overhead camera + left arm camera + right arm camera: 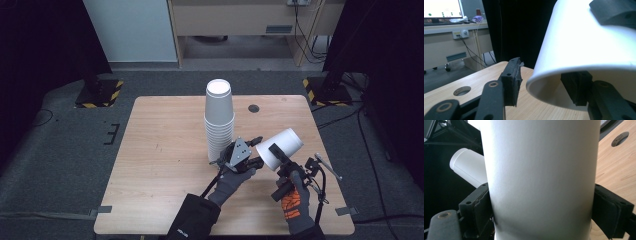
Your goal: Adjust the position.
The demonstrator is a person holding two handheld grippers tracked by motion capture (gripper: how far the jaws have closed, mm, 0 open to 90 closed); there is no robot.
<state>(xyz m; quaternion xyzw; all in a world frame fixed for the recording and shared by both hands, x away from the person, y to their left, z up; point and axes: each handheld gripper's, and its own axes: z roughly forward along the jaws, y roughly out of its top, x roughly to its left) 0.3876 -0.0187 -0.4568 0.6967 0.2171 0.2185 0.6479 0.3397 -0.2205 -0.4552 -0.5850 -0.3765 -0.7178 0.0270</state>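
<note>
Right gripper (278, 156): I have its jaws clamped across the wall of the white paper cup (279, 148), one pad on each side; in the right gripper view the wall fills the span between the pads.
Left gripper (253, 150): its jaws stand part open at the cup's mouth, one jaw outside the rim and the other inside it in the left gripper view; I see neither pad pressing, so I report it as not gripping.
Cup position: held off the table (165, 150), lying tilted, its closed base up and away to the right, its open mouth toward the left gripper.
Cup stack (219, 117): stands upright mid-table, just beyond the left gripper, apart from the held cup.
Handling, weight: I judge it very light; a modest squeeze carries it.
Handling, stiffness: thin-walled and soft at mid-body; hard pressure would likely crease it.
Handling, surface: smooth paper, liable to slide along its taper.
Recommended hold: the rolled rim, the stiffest part, pinched between inside and outside.
</note>
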